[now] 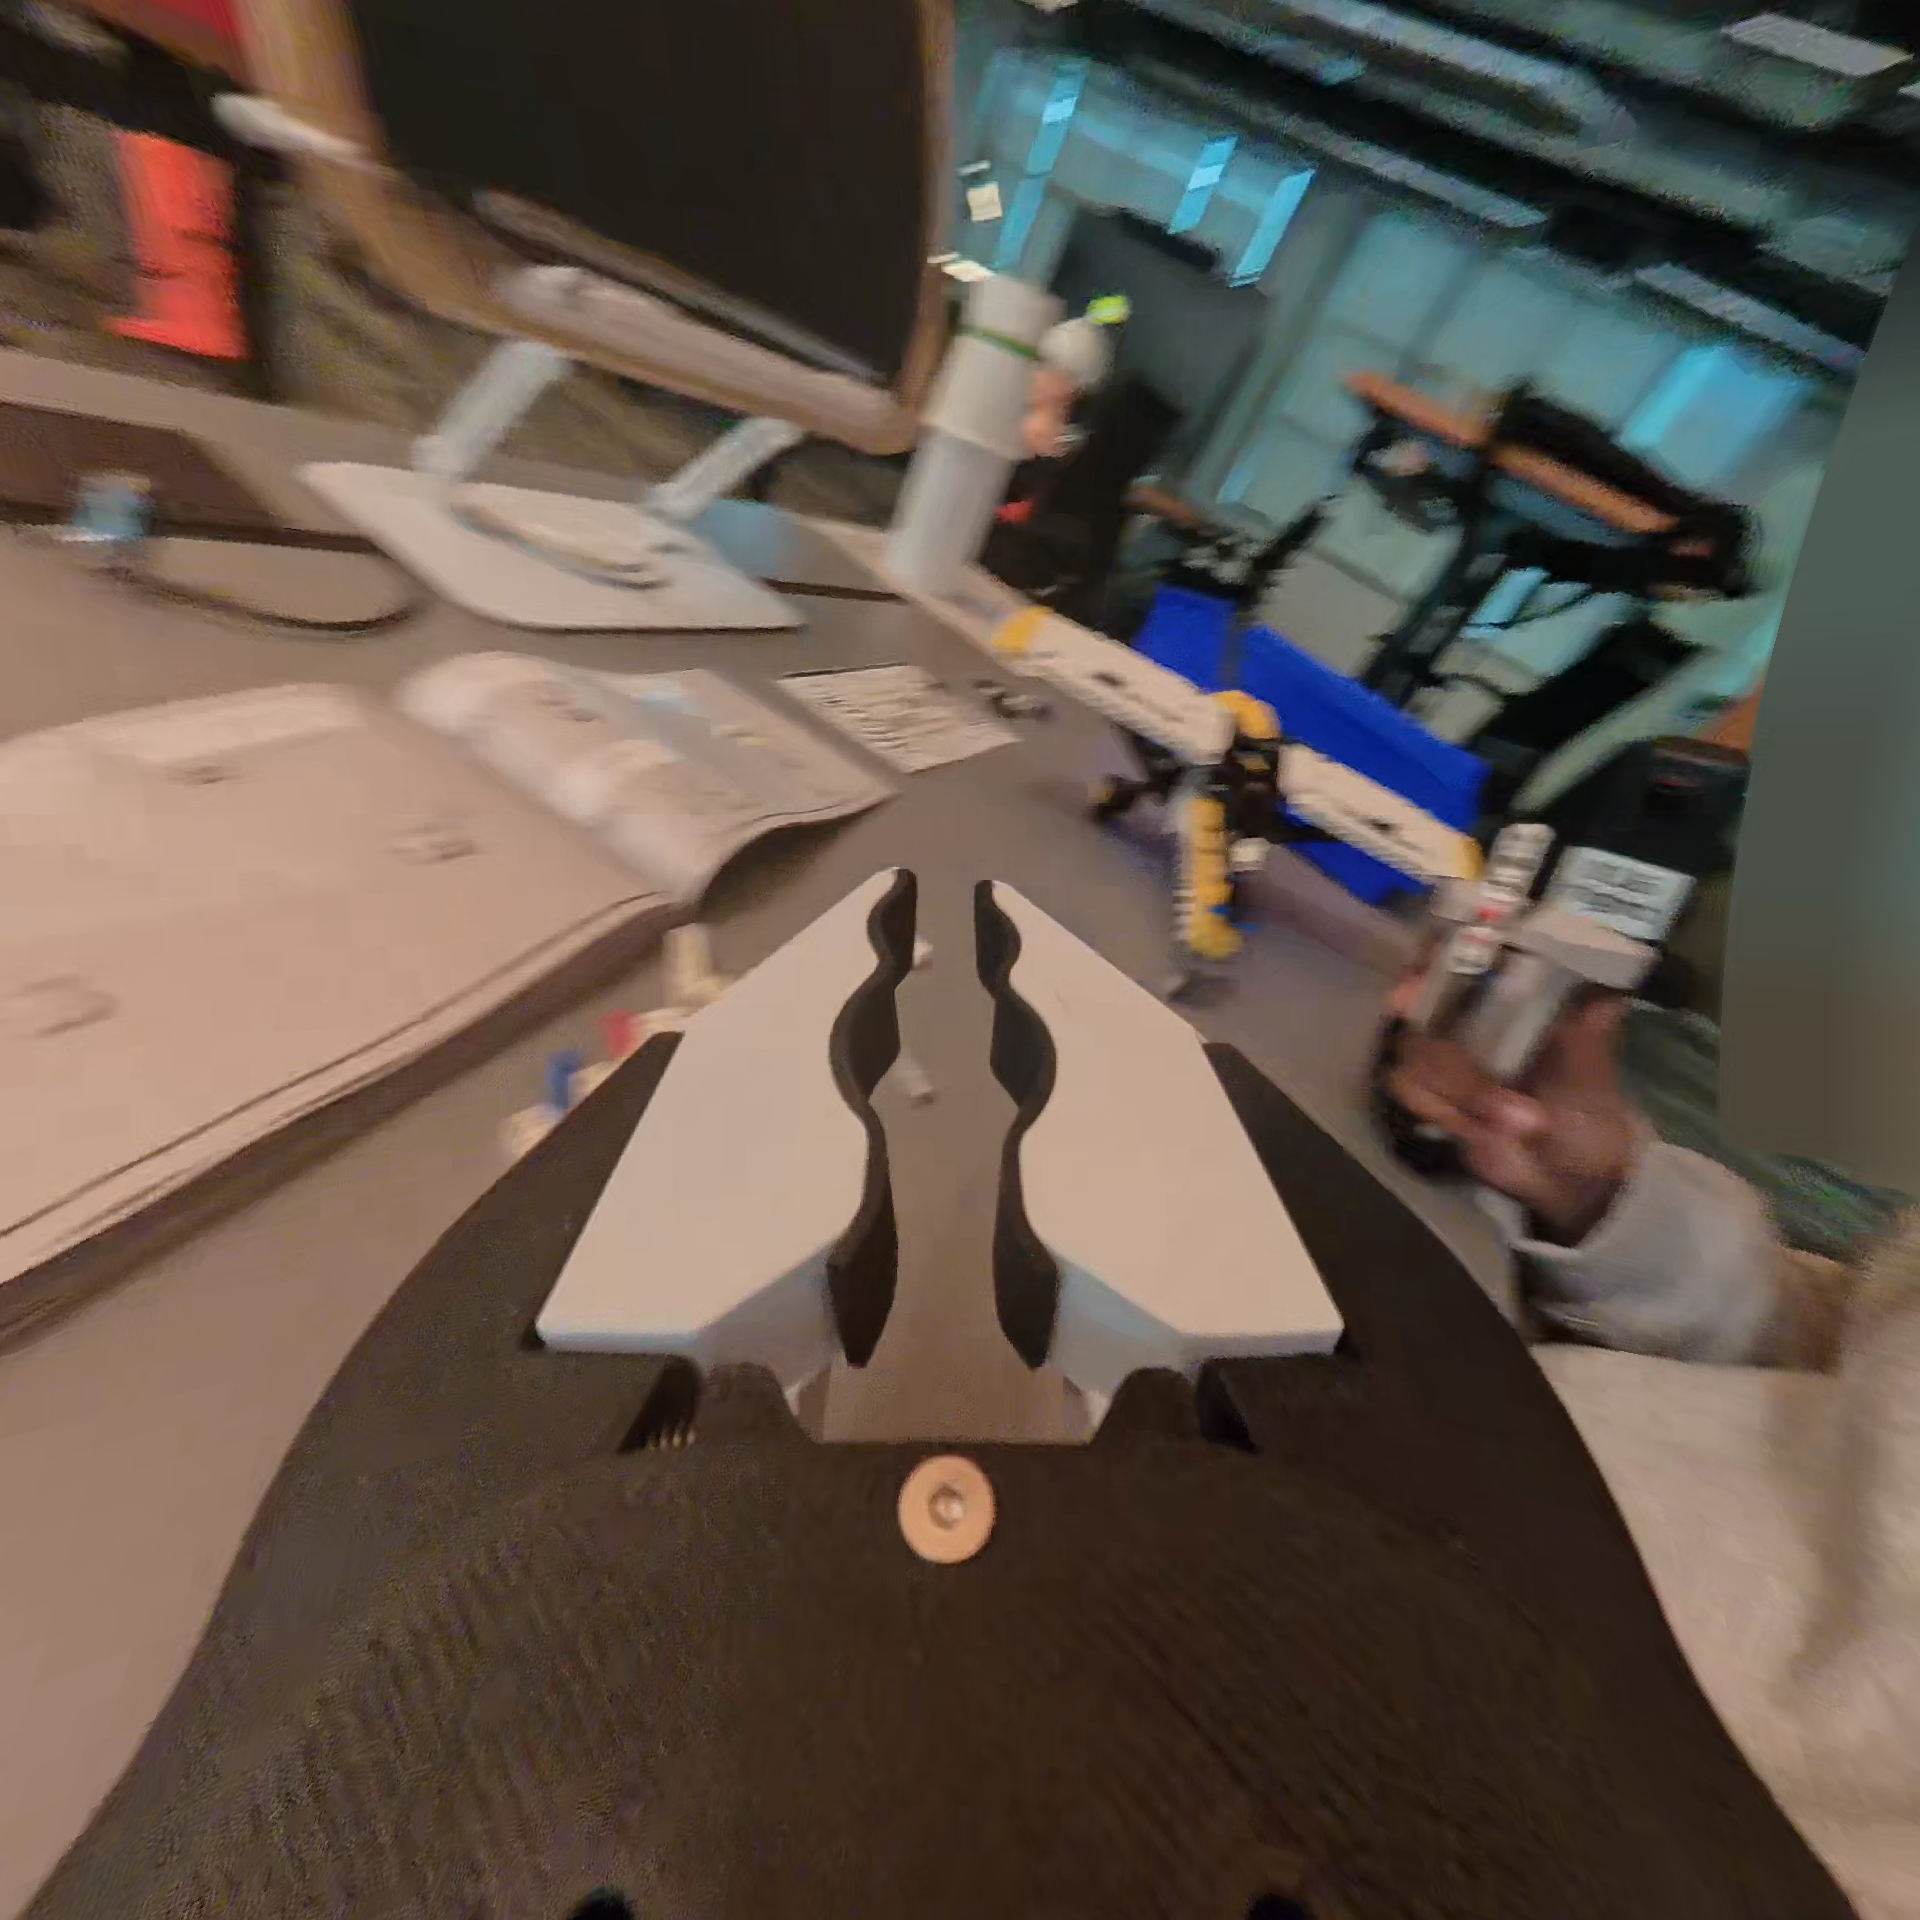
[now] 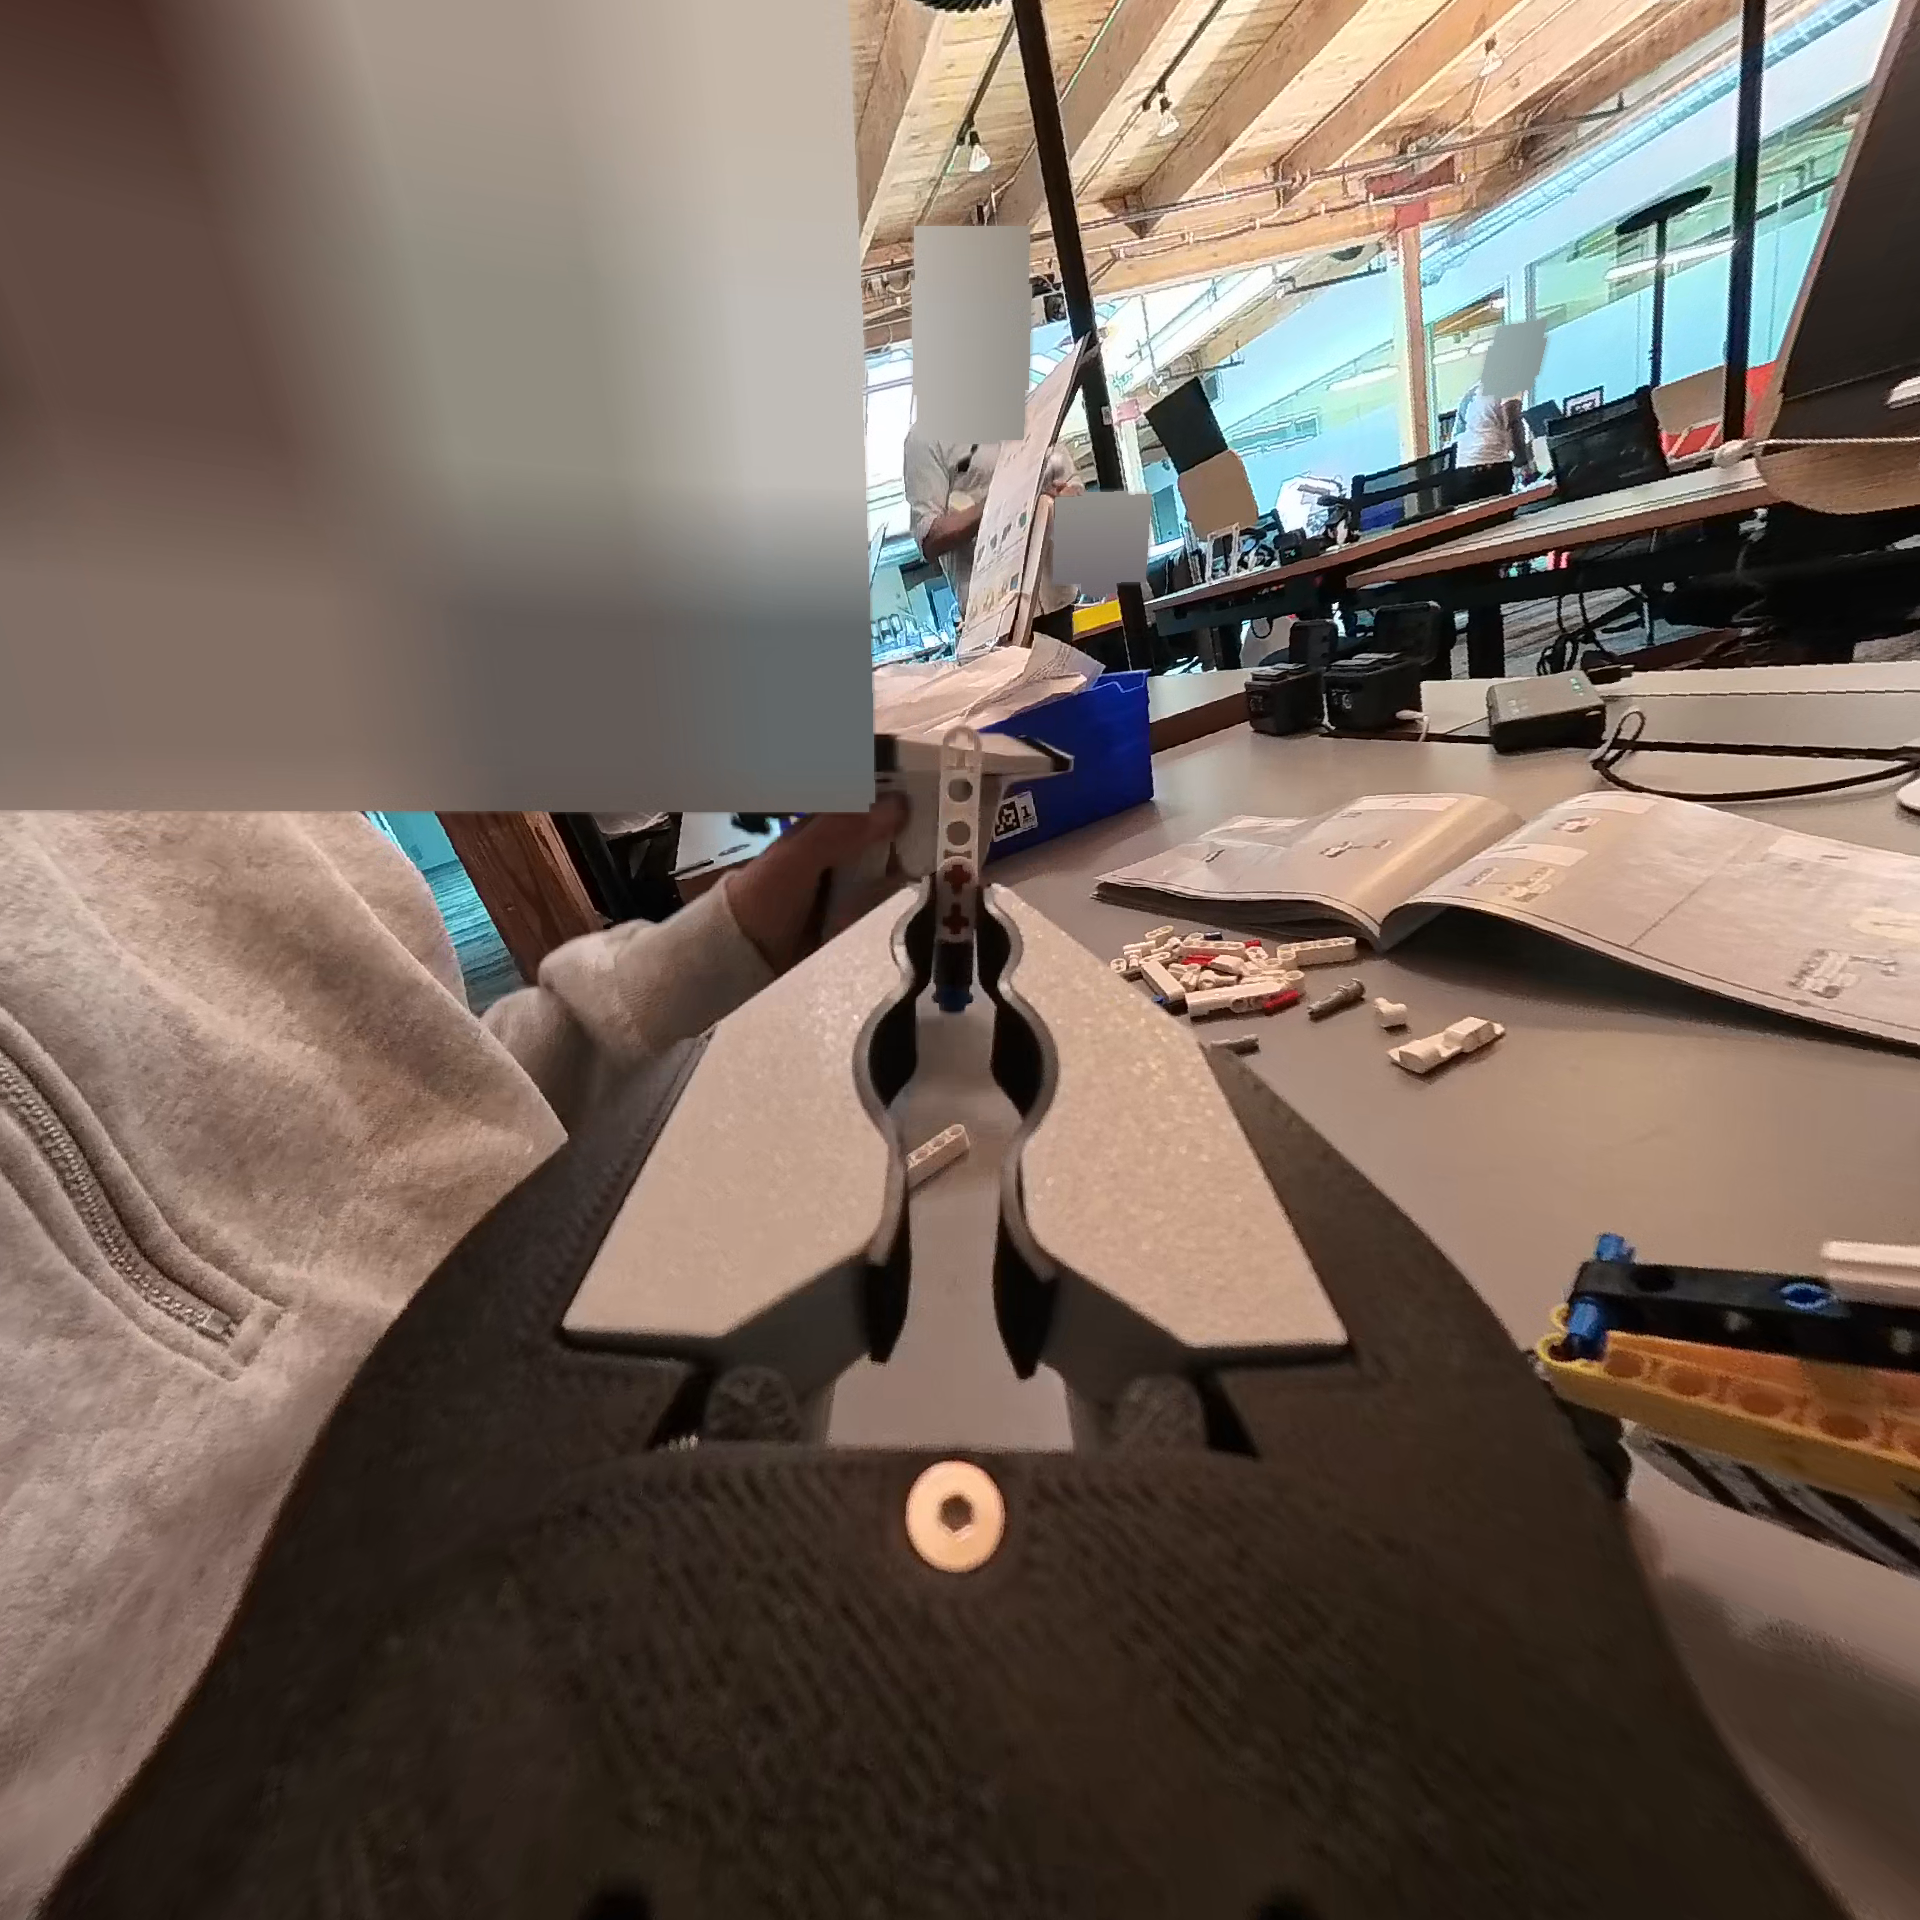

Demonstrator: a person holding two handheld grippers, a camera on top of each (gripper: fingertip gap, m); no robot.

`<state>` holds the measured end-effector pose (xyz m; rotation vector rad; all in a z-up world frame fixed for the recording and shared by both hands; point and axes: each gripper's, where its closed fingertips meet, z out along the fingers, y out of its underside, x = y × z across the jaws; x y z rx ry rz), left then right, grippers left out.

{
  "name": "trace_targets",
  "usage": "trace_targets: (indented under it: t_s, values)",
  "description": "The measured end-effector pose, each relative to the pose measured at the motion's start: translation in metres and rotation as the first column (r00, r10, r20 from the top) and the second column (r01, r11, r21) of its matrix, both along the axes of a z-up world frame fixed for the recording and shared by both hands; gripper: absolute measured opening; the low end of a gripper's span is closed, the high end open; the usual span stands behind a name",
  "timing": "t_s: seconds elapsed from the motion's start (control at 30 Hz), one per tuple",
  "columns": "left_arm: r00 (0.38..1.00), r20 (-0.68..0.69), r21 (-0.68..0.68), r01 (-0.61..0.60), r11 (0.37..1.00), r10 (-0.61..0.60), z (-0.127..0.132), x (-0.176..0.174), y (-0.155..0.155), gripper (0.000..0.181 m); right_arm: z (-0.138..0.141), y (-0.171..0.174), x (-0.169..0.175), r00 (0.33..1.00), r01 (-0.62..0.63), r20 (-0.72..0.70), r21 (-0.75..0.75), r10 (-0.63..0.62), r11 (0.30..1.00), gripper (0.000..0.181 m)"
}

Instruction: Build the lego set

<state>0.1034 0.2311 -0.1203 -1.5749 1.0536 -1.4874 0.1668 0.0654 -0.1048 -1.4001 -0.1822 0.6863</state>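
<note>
My right gripper (image 2: 956, 914) is shut on a thin white lego beam (image 2: 958, 821) with red pins and a blue pin at its lower end; the beam stands upright out of the fingertips. My left gripper (image 1: 945, 885) is slightly open and empty, low over the grey table (image 1: 260, 1351); this view is motion-blurred. The right gripper (image 1: 1496, 935) shows there in a hand at the right. The partly built white, yellow and black model (image 1: 1226, 748) stands beyond it, and its yellow and black end shows in the right wrist view (image 2: 1745, 1361). Loose white, red and grey pieces (image 2: 1216, 966) lie in a pile.
An open instruction booklet (image 2: 1507, 894) lies on the table (image 2: 1455, 1195); it also shows in the left wrist view (image 1: 312, 883). A blue bin (image 2: 1081, 748) stands at the table's far edge. A monitor on a white stand (image 1: 561, 551) stands behind. A person's grey sleeve (image 2: 260, 1039) fills the left. There is about 20 centimetres between the tips of the two grippers.
</note>
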Motion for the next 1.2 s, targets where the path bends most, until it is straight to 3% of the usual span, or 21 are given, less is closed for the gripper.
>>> trace_targets:
  t_s: [0.07,0.17,0.27,0.37,0.47,0.57,0.67,0.97,1.07,1.2]
  values:
    - [0.992,-0.083,0.023,-0.096,0.995,0.098,-0.011,-0.014,0.026,0.005,-0.001,0.001,-0.001,1.000,0.002,0.009,-0.001,-0.002,1.000,0.006]
    - [0.983,-0.167,0.016,-0.078,0.997,0.080,-0.026,-0.016,0.028,0.006,-0.001,0.002,-0.001,1.000,0.009,0.026,-0.004,-0.008,1.000,0.006]
    - [0.967,-0.234,-0.004,0.108,0.994,-0.106,-0.039,-0.006,-0.003,0.006,-0.002,0.003,-0.001,0.999,0.013,0.036,-0.005,-0.013,1.000,0.006]
    - [0.868,-0.328,-0.005,0.394,0.919,-0.374,-0.054,-0.005,-0.055,0.013,-0.002,0.003,-0.001,0.999,0.012,0.031,-0.004,-0.012,1.000,0.006]
    - [0.754,-0.516,0.077,0.513,0.855,-0.406,-0.083,-0.011,-0.077,0.014,-0.001,0.003,0.000,1.000,0.010,0.024,-0.003,-0.010,1.000,0.006]
    - [0.747,-0.625,0.227,0.454,0.862,-0.229,-0.096,-0.013,-0.054,0.013,-0.001,0.002,0.000,1.000,0.011,0.021,0.003,-0.011,1.000,0.006]
    - [0.769,-0.623,0.238,0.364,0.901,-0.147,-0.091,-0.020,-0.028,0.012,0.000,0.000,0.001,1.000,0.011,0.014,0.007,-0.011,1.000,0.006]
    - [0.790,-0.598,0.209,0.318,0.925,-0.136,-0.092,-0.018,-0.020,0.014,0.000,0.001,0.002,1.000,0.010,0.008,0.002,-0.010,1.000,0.006]
    - [0.755,-0.651,0.204,0.270,0.941,-0.075,-0.105,-0.018,-0.011,0.014,0.000,0.001,0.002,1.000,0.010,0.009,0.002,-0.010,1.000,0.006]
    - [0.737,-0.666,0.105,0.246,0.963,-0.116,-0.108,-0.020,-0.015,0.015,0.000,0.001,0.002,1.000,0.010,0.009,0.001,-0.010,1.000,0.006]
